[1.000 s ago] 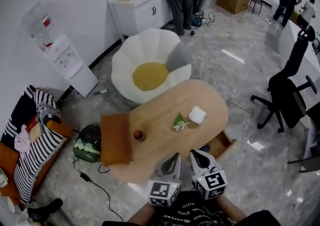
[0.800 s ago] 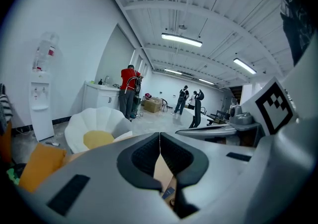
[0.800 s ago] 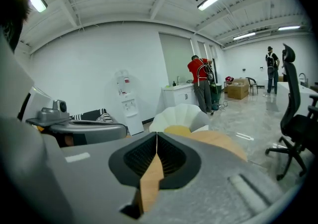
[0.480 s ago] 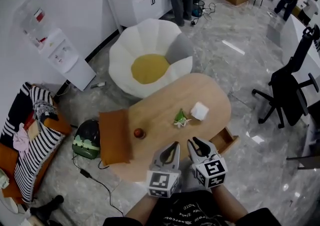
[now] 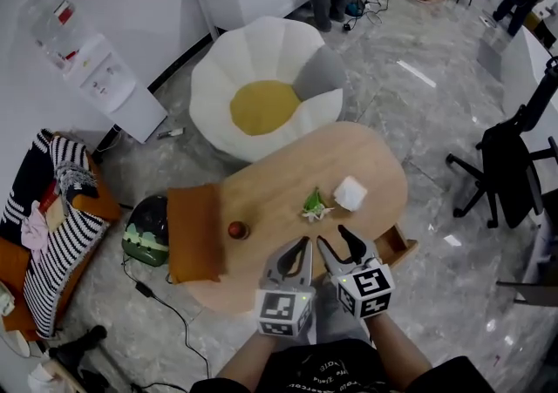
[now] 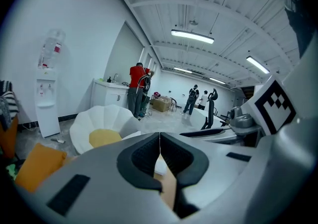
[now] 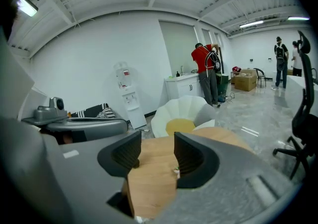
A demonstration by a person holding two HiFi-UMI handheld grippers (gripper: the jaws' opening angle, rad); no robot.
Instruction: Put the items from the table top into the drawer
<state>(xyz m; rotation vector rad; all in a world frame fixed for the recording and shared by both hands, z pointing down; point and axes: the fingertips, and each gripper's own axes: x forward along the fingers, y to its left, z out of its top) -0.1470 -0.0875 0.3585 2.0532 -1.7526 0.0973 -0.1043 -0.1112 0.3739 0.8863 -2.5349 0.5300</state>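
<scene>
Head view: an oval light-wood table [image 5: 279, 178] carries a small round red-brown object [image 5: 236, 229], a green leafy sprig with white parts [image 5: 315, 205] and a white square block [image 5: 350, 193]. All three lie on the top, outside the wooden drawer [image 5: 398, 249], which stands open at the table's near right edge. The left gripper [image 5: 301, 246] and right gripper [image 5: 337, 239] hover side by side over the near edge.

Left gripper view: jaws pressed together, nothing between them.

Right gripper view: jaws have just been opening and stand apart. Only bare table top shows between them.
</scene>
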